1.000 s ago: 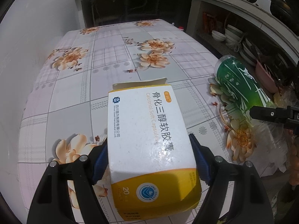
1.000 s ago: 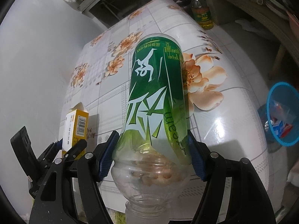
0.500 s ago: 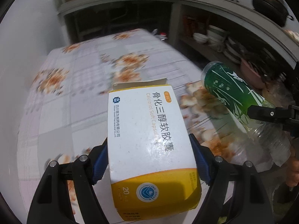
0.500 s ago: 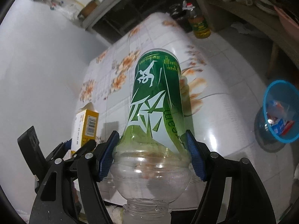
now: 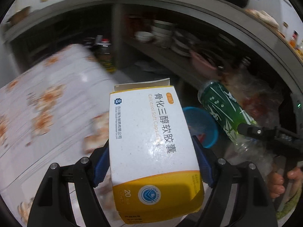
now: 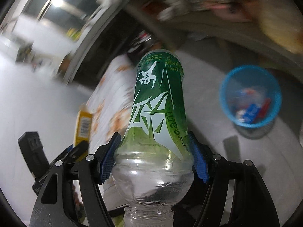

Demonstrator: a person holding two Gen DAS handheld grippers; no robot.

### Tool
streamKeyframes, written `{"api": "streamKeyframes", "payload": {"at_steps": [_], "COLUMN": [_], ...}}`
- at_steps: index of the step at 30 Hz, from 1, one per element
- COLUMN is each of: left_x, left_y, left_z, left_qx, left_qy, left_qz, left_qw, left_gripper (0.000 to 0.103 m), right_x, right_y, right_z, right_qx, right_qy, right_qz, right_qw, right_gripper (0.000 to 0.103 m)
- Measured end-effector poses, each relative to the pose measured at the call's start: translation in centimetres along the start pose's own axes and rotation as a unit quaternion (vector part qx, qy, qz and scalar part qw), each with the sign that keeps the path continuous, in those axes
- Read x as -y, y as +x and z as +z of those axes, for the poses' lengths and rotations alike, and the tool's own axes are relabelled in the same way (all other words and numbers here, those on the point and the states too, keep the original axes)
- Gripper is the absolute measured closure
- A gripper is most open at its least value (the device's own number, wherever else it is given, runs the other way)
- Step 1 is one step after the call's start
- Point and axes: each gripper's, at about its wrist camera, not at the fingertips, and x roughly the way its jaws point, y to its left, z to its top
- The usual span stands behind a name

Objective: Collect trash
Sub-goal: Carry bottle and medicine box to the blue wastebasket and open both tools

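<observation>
Trash in both claws: left claw [image 5: 151, 157] clamps the medicine box [image 5: 153, 141], right claw [image 6: 153, 158] clamps the green bottle [image 6: 157, 102]; center each above the blue bin [image 6: 250, 96] before letting go.

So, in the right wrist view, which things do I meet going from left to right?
Yellow box → floral table → green bottle → blue bin.
</observation>
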Motion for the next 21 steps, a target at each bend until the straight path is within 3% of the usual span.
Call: {"api": "streamKeyframes", "payload": {"at_steps": [4, 8, 16, 21], "left_x": [3.5, 6.8, 12.5, 16.0], "left_y": [3.9, 10.3, 23.0, 28.4], "left_z": [2.5, 5.1, 8.1, 9.8], "left_qx": [-0.031, -0.088, -0.185, -0.195], "left_qy": [0.017, 0.023, 0.048, 0.046], "left_qz": [-0.048, -0.087, -0.089, -0.103], "left_qw": [0.9982, 0.9921, 0.9775, 0.9743], "left_gripper": [0.027, 0.027, 0.027, 0.020], "right_x": [6.6, 12.2, 18.9, 21.4], "right_y": [-1.8, -0.7, 4.8, 7.4], "right_z": [0.6, -0.2, -1.0, 1.1], "right_qx": [0.028, 0.025, 0.016, 0.060], "right_qy": [0.082, 0.170, 0.281, 0.313], "right_qz": [-0.047, -0.063, -0.104, -0.125], "right_qw": [0.995, 0.983, 0.954, 0.940], "right_gripper": [0.036, 0.036, 0.036, 0.032]}}
